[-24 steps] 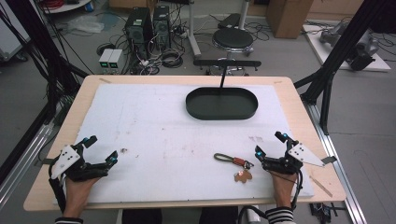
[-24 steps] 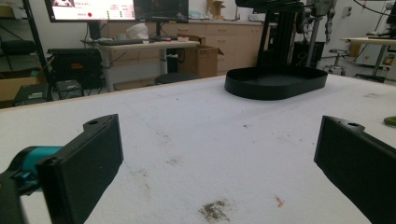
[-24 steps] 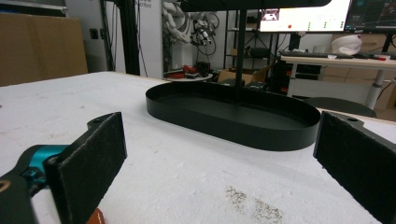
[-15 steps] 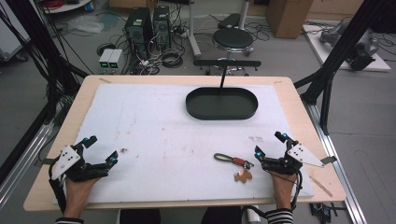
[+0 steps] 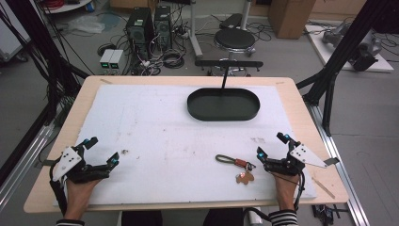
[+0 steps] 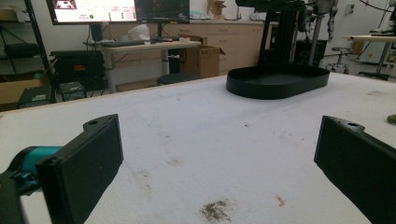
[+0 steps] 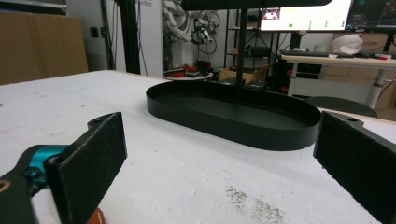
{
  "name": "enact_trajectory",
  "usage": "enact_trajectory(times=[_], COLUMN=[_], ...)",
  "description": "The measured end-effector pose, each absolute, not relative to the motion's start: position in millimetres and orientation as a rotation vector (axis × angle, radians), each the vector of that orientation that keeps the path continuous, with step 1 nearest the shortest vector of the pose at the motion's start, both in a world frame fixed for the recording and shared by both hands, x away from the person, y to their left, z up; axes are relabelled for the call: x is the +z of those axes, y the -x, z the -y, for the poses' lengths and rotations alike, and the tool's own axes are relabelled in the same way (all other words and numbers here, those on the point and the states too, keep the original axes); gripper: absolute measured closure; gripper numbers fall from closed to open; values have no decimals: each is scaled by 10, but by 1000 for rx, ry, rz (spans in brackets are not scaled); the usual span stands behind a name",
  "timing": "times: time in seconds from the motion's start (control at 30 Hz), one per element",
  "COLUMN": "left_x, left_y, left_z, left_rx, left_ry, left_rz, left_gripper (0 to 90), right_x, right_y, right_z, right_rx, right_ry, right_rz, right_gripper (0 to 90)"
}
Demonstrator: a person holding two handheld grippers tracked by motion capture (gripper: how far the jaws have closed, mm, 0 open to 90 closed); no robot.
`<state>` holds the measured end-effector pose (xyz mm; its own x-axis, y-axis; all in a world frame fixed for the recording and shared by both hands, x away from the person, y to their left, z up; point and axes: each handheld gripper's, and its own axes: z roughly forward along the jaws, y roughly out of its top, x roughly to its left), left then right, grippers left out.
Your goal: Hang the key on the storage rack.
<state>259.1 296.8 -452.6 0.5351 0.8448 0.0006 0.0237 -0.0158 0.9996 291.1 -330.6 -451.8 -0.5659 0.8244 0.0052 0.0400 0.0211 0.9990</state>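
A keychain with a green cord loop, a red clasp and a brown tag lies on the white mat near the front edge. Just right of it rests my right gripper, open, with nothing between its jaws. A sliver of the red clasp shows at the bottom of the right gripper view. My left gripper lies open at the front left corner, its jaws wide over bare mat. A black oval tray stands empty at the back, right of centre, also the tray and the tray.
A black T-shaped stand rises behind the tray. The white mat covers most of the wooden table and has small stains. Table edges run close to both hands at the front.
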Motion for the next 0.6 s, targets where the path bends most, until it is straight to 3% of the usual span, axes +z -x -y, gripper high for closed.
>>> enact_trajectory(times=[0.17,0.6], left_x=[-4525,-4523], left_y=[-2594,-2607], left_z=[-2965,-2972], left_rx=[773,761], left_ry=[-1456,-1457], left_rz=[-799,-807], left_gripper=[17,17], right_x=[-4412,-3736], right_y=[-2935,-3106], right_z=[3329,3214], right_rx=[1637,1564], right_ry=[-892,-771], right_rz=[-1699,-1971], right_gripper=[16,17])
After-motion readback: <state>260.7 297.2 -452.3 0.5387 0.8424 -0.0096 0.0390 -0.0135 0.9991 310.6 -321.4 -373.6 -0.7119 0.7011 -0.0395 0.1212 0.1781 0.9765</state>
